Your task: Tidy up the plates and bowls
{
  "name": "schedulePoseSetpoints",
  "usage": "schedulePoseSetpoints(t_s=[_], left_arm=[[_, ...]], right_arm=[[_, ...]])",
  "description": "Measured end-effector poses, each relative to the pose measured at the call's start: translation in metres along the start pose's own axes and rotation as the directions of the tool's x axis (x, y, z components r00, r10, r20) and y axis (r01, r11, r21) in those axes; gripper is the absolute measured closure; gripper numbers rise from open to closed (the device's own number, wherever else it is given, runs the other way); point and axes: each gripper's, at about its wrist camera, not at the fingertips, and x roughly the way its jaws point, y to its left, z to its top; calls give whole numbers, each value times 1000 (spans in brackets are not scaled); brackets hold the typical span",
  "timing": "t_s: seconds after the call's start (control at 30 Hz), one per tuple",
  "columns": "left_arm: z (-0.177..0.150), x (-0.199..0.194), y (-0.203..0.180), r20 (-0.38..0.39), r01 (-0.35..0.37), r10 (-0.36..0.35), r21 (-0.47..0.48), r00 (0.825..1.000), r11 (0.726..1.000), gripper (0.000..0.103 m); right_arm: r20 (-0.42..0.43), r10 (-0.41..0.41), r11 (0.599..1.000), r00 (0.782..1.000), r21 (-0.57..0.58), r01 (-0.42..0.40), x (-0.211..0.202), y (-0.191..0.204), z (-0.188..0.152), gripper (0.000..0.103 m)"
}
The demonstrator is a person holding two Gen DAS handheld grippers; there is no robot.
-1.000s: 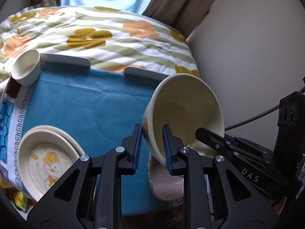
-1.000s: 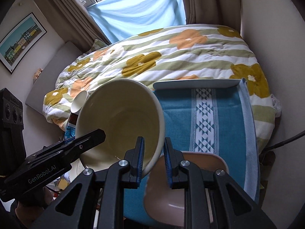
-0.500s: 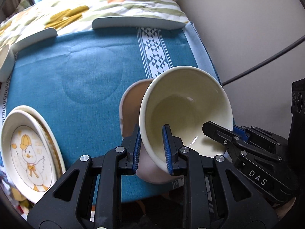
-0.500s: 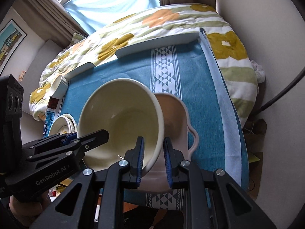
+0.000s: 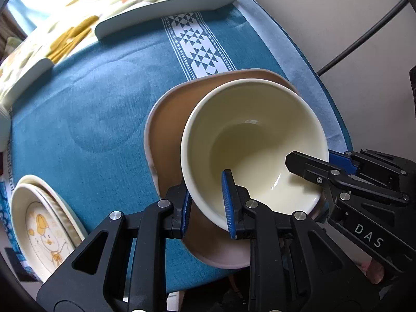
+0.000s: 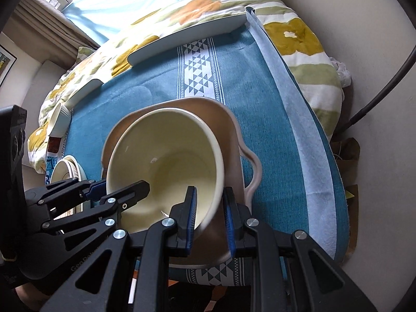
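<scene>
Nearest the lens in the left wrist view, the left gripper (image 5: 206,201) pinches the cream bowl (image 5: 249,140) wall at 7 o'clock, one finger inside and one outside, while the right gripper (image 6: 209,214) clamps its rim at 5 o'clock in the right view. The tilted bowl sits within the pink handled dish (image 6: 234,140) on the blue-clothed table (image 5: 104,91). Farther off, stacked duck plates (image 5: 41,221) lie at 8 o'clock, a floral bed (image 6: 208,7) beyond.
</scene>
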Motion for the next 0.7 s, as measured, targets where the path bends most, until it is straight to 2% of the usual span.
schedulePoseSetpoints(t_s=[0.2, 0.7], left_arm=[[0, 0, -4, 8, -47, 47, 35, 999, 998, 84], [0, -5, -6, 24, -76, 75, 38, 997, 996, 84]], right_arm=[[-17, 1, 1000, 1000, 7, -1, 3, -1, 0, 84], [-25, 3, 1000, 1000, -5, -3, -5, 1, -4, 84]])
